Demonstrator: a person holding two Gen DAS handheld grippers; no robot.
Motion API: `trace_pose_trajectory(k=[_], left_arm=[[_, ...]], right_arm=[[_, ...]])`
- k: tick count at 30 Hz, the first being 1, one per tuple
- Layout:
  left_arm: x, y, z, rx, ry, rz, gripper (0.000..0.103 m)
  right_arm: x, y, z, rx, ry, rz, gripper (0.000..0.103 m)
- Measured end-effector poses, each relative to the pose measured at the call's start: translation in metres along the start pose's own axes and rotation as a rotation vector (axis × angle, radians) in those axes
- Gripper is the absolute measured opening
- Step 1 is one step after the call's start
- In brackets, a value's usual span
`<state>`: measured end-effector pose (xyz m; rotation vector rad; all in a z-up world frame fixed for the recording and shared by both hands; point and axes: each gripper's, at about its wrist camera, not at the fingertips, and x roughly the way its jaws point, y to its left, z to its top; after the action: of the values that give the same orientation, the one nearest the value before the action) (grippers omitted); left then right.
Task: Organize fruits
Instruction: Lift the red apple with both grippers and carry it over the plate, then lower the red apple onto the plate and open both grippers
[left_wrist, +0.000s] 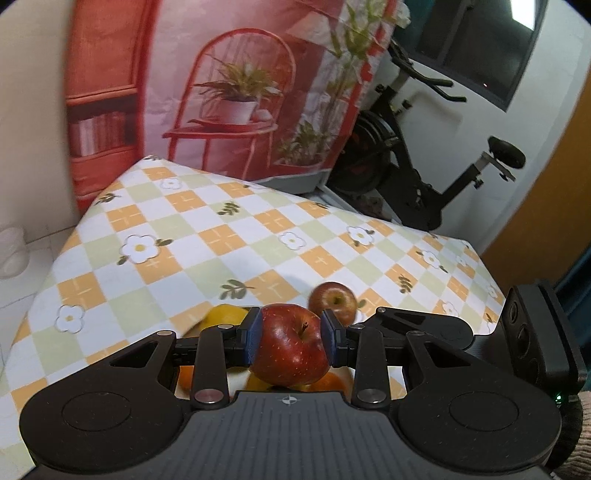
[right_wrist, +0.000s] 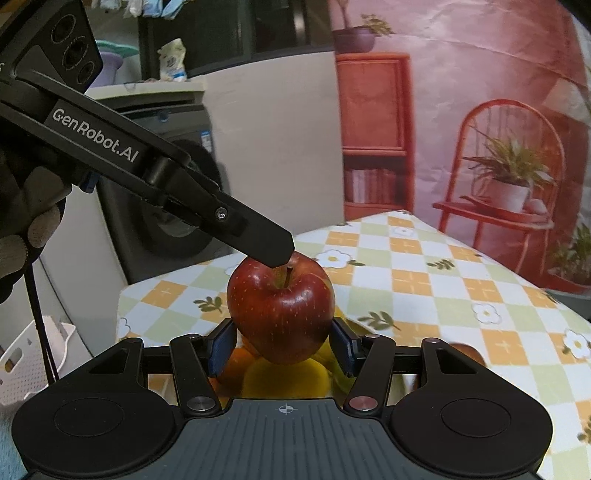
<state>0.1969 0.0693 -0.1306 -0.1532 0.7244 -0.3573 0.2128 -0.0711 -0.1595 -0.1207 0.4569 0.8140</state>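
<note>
My left gripper (left_wrist: 291, 339) is shut on a red apple (left_wrist: 291, 345), its blue pads pressed on both sides, above a pile of yellow and orange fruit (left_wrist: 325, 382). A second red apple (left_wrist: 333, 301) lies on the checked cloth just beyond. In the right wrist view the same held apple (right_wrist: 280, 308) hangs from the left gripper's fingertips (right_wrist: 275, 249), which cover its top. My right gripper (right_wrist: 282, 349) is open, its pads standing a little off the apple's sides. Below are a yellow fruit (right_wrist: 286, 376) and an orange (right_wrist: 236, 365).
A table with a checked flower cloth (left_wrist: 221, 236) extends ahead. A printed backdrop (left_wrist: 229, 92) hangs behind it, an exercise bike (left_wrist: 417, 155) stands at the right. A white basket (right_wrist: 33, 362) and a washing machine (right_wrist: 173, 177) are to the left.
</note>
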Motion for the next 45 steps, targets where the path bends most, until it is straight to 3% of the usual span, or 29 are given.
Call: trace_pose_trajectory(k=[20, 45], left_arm=[[0.015, 0.040, -0.013, -0.064, 0.071, 0.038, 0.036], [0.023, 0.029, -0.013, -0.036, 0.052, 0.078, 0.038]], right_arm=[[0.050, 0.015, -0.005, -0.047, 0.115, 0.048, 0.051], [0.026, -0.001, -0.017, -0.007, 0.084, -0.008, 0.056]])
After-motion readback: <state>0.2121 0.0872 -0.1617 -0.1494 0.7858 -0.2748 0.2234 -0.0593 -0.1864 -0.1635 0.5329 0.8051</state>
